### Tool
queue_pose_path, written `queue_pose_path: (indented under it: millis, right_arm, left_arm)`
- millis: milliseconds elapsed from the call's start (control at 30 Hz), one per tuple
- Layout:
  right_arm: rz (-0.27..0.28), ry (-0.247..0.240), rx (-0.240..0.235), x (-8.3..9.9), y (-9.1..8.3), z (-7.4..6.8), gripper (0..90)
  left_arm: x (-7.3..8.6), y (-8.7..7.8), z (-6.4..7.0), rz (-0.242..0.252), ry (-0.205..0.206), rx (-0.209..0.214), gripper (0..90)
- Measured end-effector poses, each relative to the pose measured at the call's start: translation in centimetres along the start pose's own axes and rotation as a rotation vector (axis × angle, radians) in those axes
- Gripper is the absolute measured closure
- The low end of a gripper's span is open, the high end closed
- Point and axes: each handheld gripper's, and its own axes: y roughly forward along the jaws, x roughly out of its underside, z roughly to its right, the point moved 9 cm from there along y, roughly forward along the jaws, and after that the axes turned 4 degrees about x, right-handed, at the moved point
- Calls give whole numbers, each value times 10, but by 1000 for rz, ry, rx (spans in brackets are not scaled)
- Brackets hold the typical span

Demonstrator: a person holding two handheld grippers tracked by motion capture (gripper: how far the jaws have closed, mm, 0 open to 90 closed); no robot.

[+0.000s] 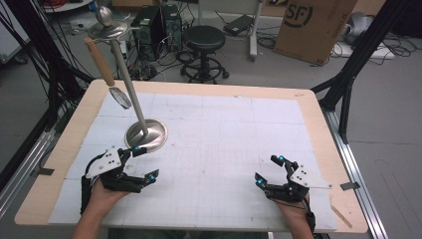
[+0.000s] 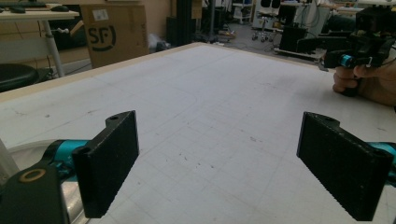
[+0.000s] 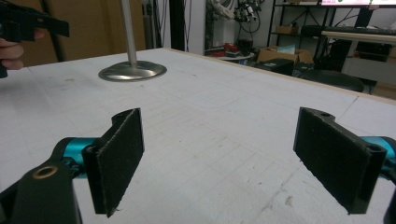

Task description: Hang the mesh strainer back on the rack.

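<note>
A tall silver metal stand (image 1: 135, 94) with a round dished base is standing on the white gridded mat (image 1: 214, 149), left of centre toward the far half, its slim pole leaning up to a flat top disc capped by a shiny ball. Hanging from that top disc is a wooden-handled utensil with a small round metal head (image 1: 105, 72), dangling on the pole's left side, clear of the mat.

Just near of the base, the left gripper (image 1: 142, 162) is resting low over the mat in the person's left hand (image 1: 102, 194), its jaws spread wide with nothing between them; the left gripper view is showing bare mat in the gap. One jaw tip is sitting just beside the base rim; whether it is touching, I cannot tell.

Over on the right, well apart from the stand, the right gripper (image 1: 268, 171) is resting near the mat's near edge, jaws likewise released and empty.

Beyond the light wooden table (image 1: 318, 119), a black round stool (image 1: 204, 42) and a brown cardboard box (image 1: 311, 25) are sitting on the floor.
</note>
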Motion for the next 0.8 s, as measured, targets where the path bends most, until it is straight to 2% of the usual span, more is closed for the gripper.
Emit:
queue_pose_path:
  millis: [800]
  right_arm:
    - [2, 6, -3, 0, 0, 0, 153]
  left_arm:
    - [2, 1, 1, -8, -1, 6, 135]
